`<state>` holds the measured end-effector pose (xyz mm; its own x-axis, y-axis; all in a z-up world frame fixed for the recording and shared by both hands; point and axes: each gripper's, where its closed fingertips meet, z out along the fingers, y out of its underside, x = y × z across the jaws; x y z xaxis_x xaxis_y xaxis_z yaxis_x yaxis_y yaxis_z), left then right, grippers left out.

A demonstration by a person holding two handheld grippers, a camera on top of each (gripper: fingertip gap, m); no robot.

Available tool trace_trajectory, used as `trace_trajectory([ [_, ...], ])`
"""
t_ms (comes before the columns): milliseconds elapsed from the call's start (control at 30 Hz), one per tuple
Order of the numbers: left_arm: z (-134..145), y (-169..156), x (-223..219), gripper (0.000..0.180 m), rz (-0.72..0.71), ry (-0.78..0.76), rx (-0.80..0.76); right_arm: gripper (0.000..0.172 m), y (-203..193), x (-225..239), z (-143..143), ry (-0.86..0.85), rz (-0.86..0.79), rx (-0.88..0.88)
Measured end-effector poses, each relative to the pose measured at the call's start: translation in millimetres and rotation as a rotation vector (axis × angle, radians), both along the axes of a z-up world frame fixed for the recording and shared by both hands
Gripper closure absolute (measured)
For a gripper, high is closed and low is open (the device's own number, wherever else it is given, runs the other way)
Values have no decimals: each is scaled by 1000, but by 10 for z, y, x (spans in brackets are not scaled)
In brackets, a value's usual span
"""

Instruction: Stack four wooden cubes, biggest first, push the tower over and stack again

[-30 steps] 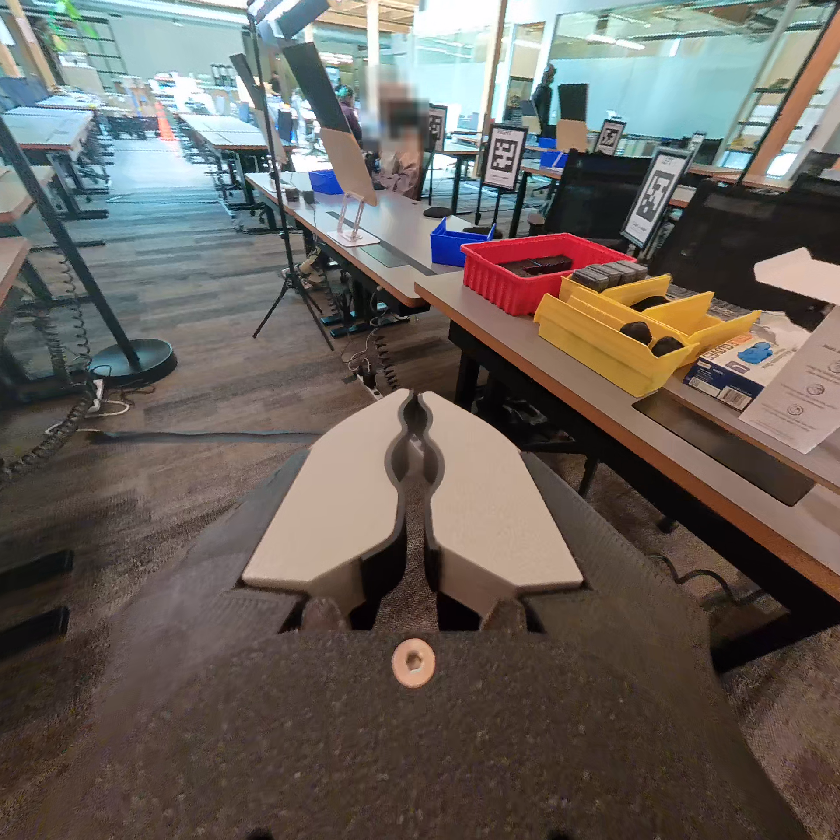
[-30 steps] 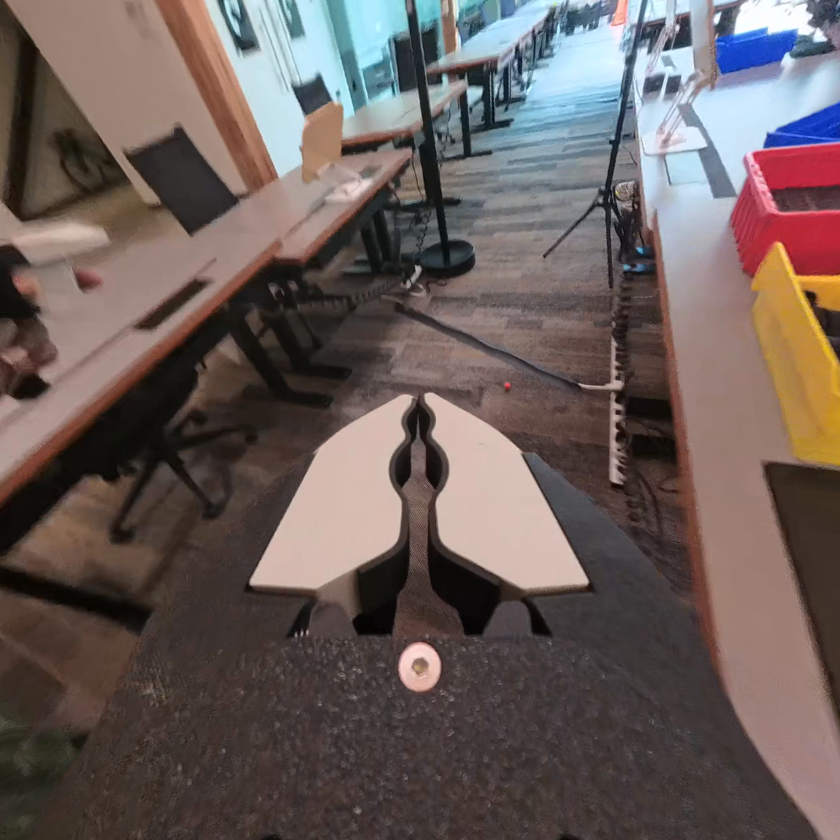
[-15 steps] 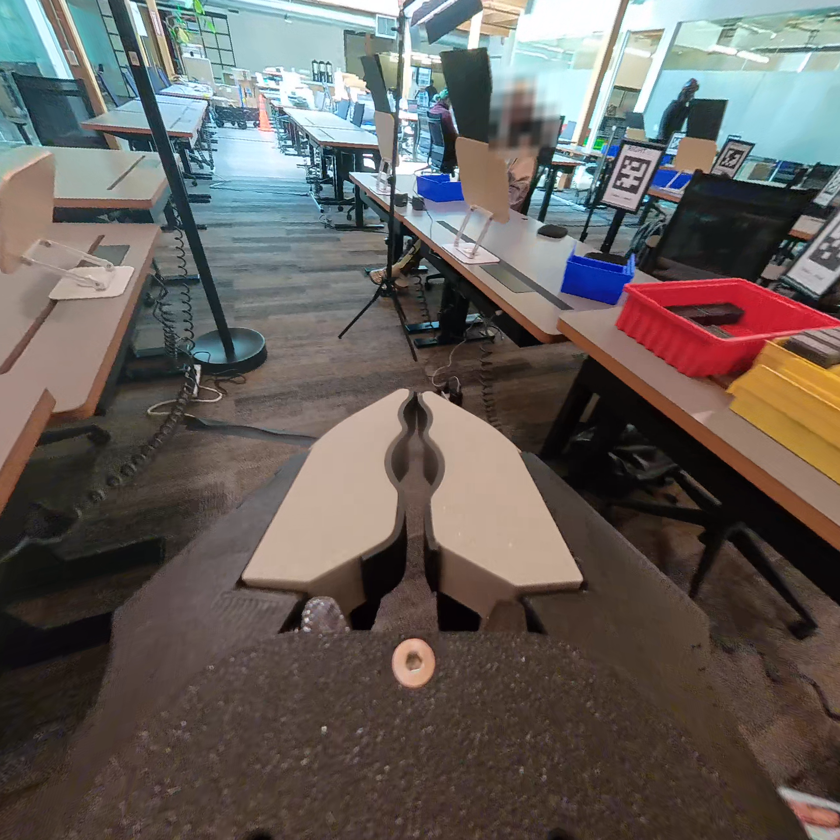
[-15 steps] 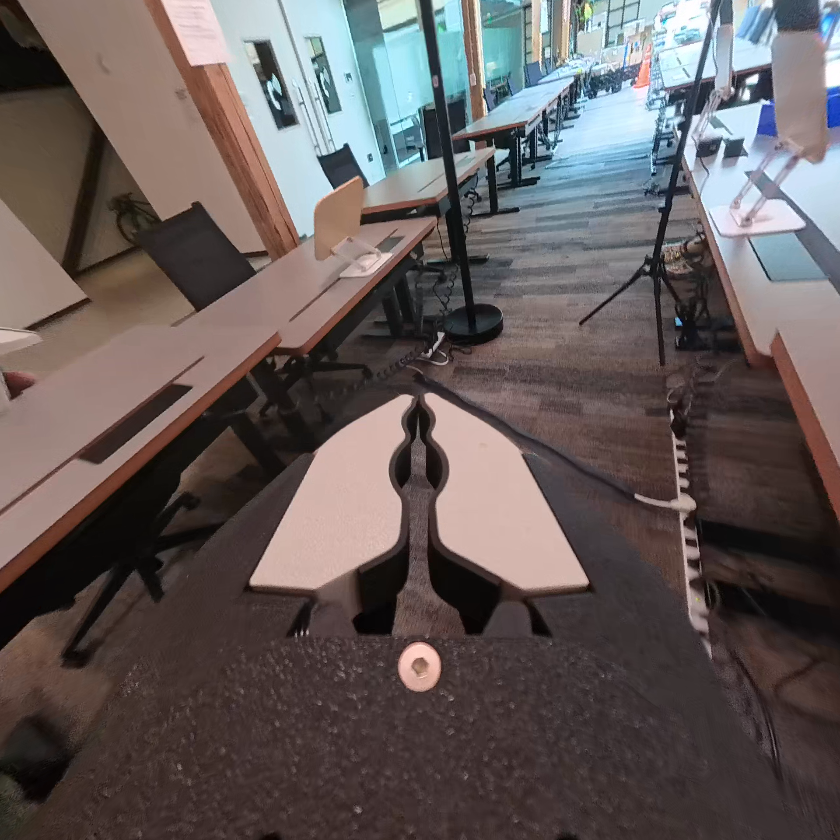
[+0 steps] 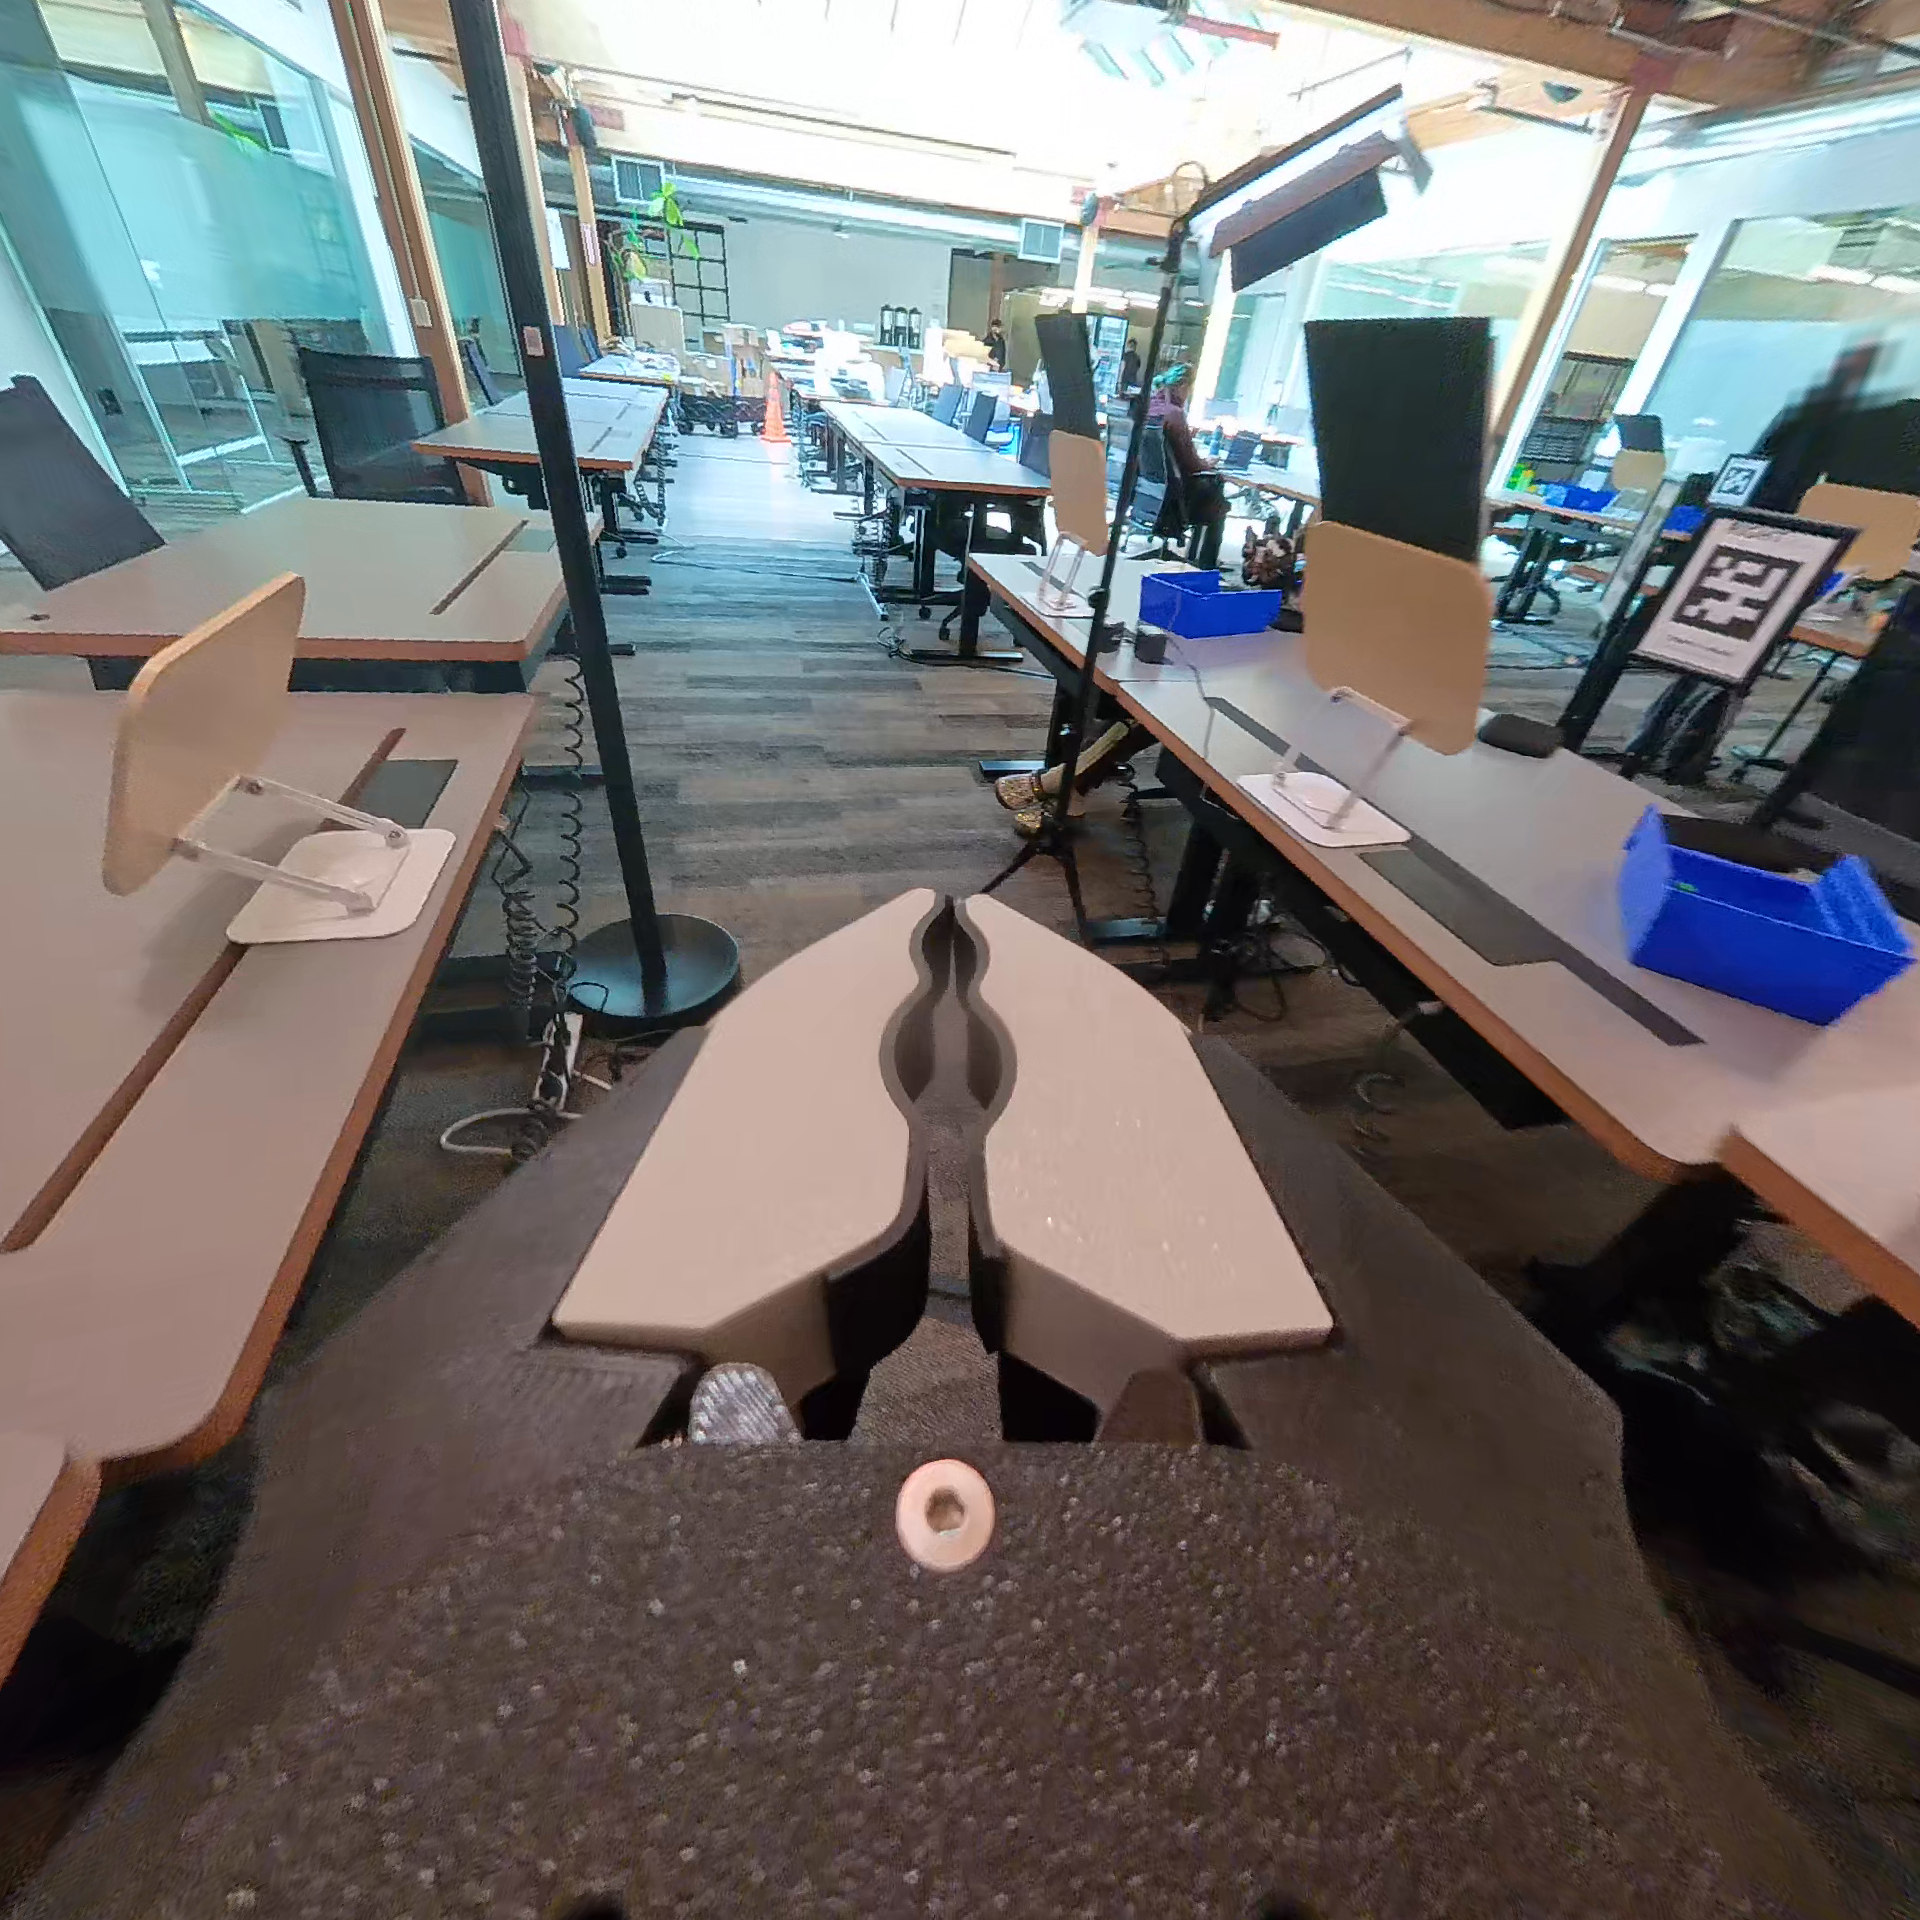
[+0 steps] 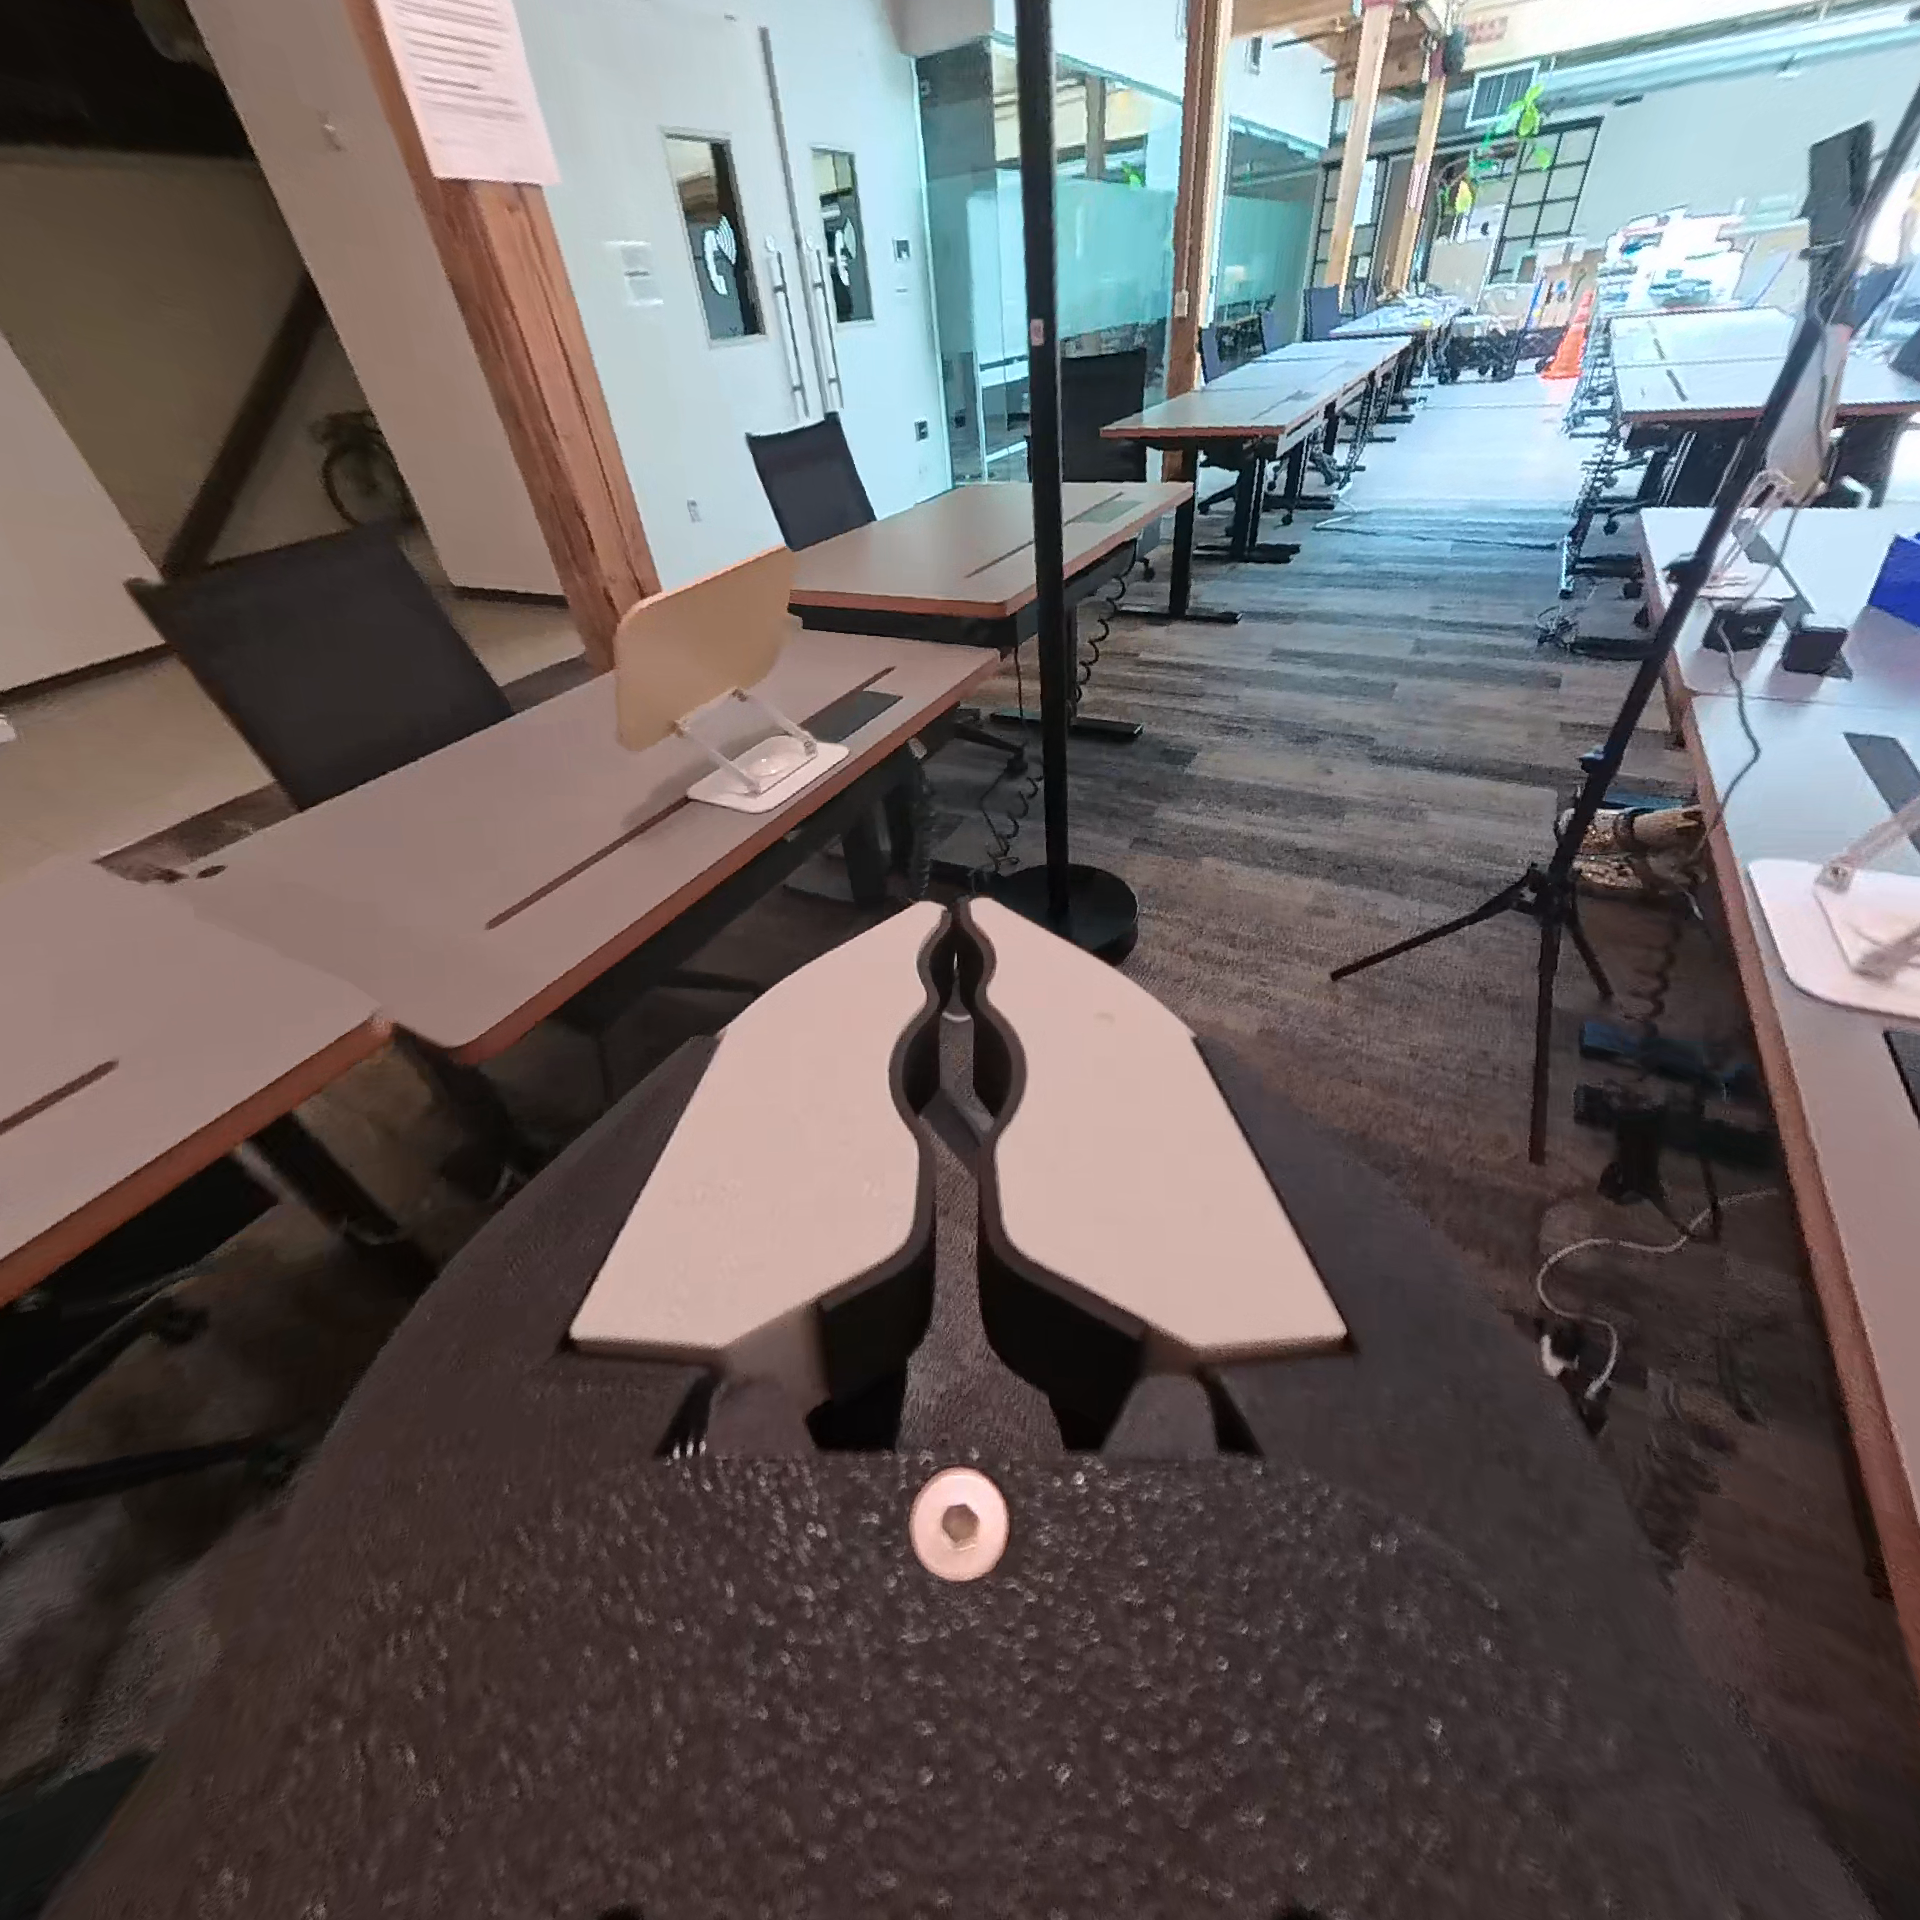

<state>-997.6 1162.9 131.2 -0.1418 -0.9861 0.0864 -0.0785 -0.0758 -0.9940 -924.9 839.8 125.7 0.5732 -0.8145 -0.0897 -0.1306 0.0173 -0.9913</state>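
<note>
The left gripper (image 5: 952, 914) was held in mid-air above the carpeted aisle, its two pale fingers (image 5: 800, 1132) closed tip to tip with nothing between them. Ahead of it and a little to its left stood a black pole on a round base (image 5: 652, 971); farther left lay a grey desk (image 5: 156, 1039) bearing a tan panel on a clear stand (image 5: 197, 727). To its right ran a long desk (image 5: 1455, 862) with a blue bin (image 5: 1756, 935) and another tan panel (image 5: 1392, 634), well apart from the fingertips.

The right gripper (image 6: 956, 912) hung likewise over the floor, its fingers (image 6: 800, 1153) closed together and bare. The same sort of pole base (image 6: 1070, 904) sat just beyond its tips, a desk with a tan panel (image 6: 701, 660) to its left, a black tripod (image 6: 1538, 914) to its right.

Neither gripper touched or neared any object; both merely pointed down the aisle. No handling step appeared to be in hand, as far as these views could show
</note>
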Motion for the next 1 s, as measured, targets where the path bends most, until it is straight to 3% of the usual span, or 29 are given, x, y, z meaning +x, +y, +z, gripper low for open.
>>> trace_trajectory([
  [167,-247,500,1517,180,5,-7,15,172,448,1447,-238,6,-15,-17],
  [267,-333,807,2578,180,4,3,11,172,723,2394,-187,10,-35,-36],
  [500,-20,1059,4818,180,-73,-23,23,172,1054,4332,56,-7,-54,-84],
  [633,-121,1181,5840,180,-49,-3,43,172,803,5407,-142,12,-116,-115],
  [867,-688,1541,7328,180,106,97,106,172,-23,7314,-657,37,-267,-205],
  [1000,-914,1369,8216,180,44,153,116,172,-437,7999,-777,84,-373,-241],
])
